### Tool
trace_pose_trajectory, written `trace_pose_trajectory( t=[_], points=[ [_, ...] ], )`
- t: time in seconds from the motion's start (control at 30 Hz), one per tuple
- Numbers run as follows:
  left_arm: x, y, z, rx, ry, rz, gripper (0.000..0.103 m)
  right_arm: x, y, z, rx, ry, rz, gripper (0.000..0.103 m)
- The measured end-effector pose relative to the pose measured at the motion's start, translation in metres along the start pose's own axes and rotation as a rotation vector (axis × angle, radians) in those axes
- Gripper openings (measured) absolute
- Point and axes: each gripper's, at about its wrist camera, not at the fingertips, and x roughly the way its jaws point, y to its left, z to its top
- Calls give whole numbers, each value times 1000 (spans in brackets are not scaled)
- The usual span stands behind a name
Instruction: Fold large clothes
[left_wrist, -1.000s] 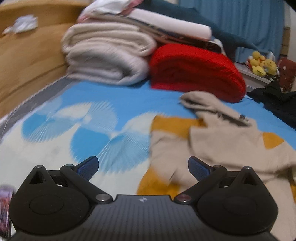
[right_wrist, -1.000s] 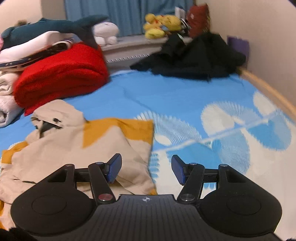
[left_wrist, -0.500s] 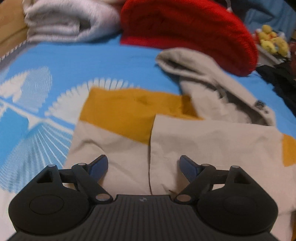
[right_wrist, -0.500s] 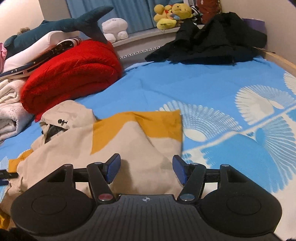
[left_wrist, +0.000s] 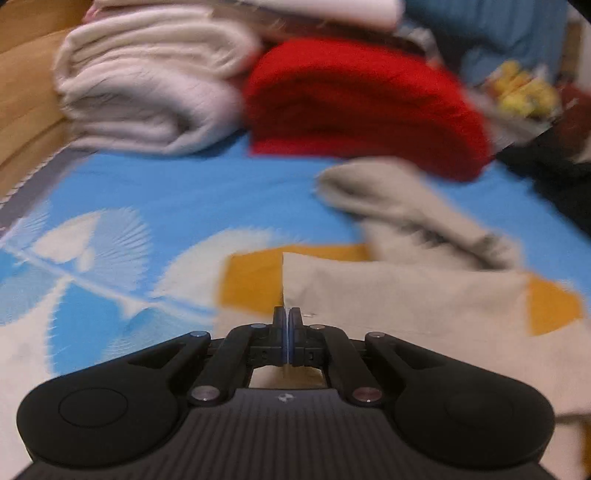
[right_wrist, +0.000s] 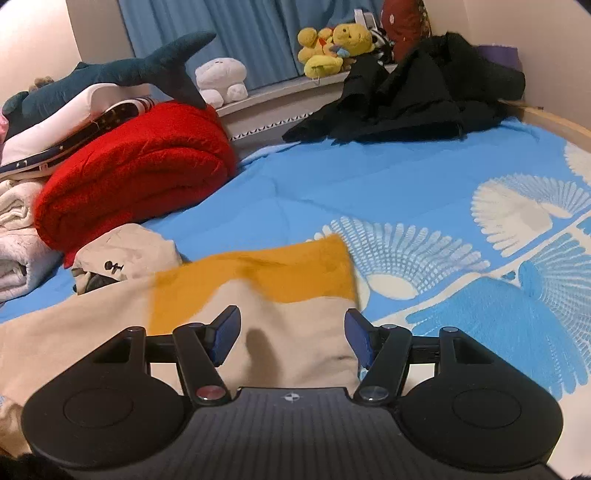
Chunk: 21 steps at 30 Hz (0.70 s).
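A beige hoodie with orange patches (left_wrist: 406, 295) lies flat on the blue patterned bedsheet (left_wrist: 184, 206), its hood (left_wrist: 406, 214) pointing at the red blanket. My left gripper (left_wrist: 285, 317) is shut, and the hoodie's folded beige edge runs straight into its closed pads. In the right wrist view the same hoodie (right_wrist: 295, 314) spreads under my right gripper (right_wrist: 291, 332), which stands open just above the beige and orange cloth with nothing pinched. The hood (right_wrist: 125, 251) lies to its left.
A folded red blanket (right_wrist: 136, 177) and white folded blankets (left_wrist: 147, 85) are stacked at the head of the bed. A shark plush (right_wrist: 122, 70) lies on top. Black clothes (right_wrist: 413, 99) are heaped at the far right, yellow plush toys (right_wrist: 332, 44) on the ledge. A wooden bed frame (left_wrist: 22, 92) borders the left.
My left gripper moved in over the hoodie and closed on its beige edge. My right gripper came lower and nearer over the hoodie's right side and stayed open.
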Motion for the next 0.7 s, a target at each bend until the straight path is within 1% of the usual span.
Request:
trace_pose_trajectory(
  t=[0.03,0.07,0.1,0.13,0.17,0.2,0.23,0.27,0.3,0.33,0.37,0.4,0.43,0.47,0.5,0.53,0.57,0.6,0.63,0.67,0.7],
  points=[
    [13,5,-3,-2,48,6,5,3,1,-1,0,15,4,64],
    [25,8,-8,-7,91,10,16,7,3,-2,-4,28,4,64],
    [33,10,-12,-8,116,14,22,11,5,-4,-12,42,1,64],
    [35,10,-15,-8,119,35,40,15,8,-5,-28,53,-6,64],
    [32,10,-16,-10,96,47,62,18,11,-7,-41,52,-11,64],
    [28,10,-16,-19,58,38,71,20,14,-8,-57,48,-9,64],
    [21,9,-15,-31,-4,13,85,23,18,-8,-76,47,0,64],
    [13,7,-14,-35,-53,-12,92,27,22,-8,-93,52,9,64],
    [11,3,-15,-30,-78,-33,95,32,24,-9,-107,64,10,64],
    [15,-5,-15,-14,-86,-52,98,40,26,-12,-128,95,4,64],
    [25,-14,-16,10,-70,-47,103,50,28,-16,-157,135,-17,63],
    [42,-25,-19,47,-22,-8,103,61,29,-23,-202,188,-59,63],
    [62,-34,-25,95,37,42,103,70,28,-34,-250,217,-85,64],
    [88,-43,-35,171,130,117,103,68,29,-39,-284,173,-80,65],
    [103,-47,-43,210,176,153,103,65,29,-42,-300,160,-76,65],
    [105,-45,-48,212,161,151,103,62,27,-40,-289,157,-66,65],
    [97,-43,-45,198,140,148,102,57,24,-36,-260,163,-51,65],
    [88,-40,-38,184,130,125,102,52,21,-30,-241,164,-48,65],
    [76,-35,-29,163,99,81,102,45,20,-22,-222,150,-45,65],
    [63,-31,-18,144,58,49,102,35,21,-12,-207,116,-31,65],
    [50,-28,-6,130,19,36,103,26,24,-2,-202,80,2,66]
  ],
)
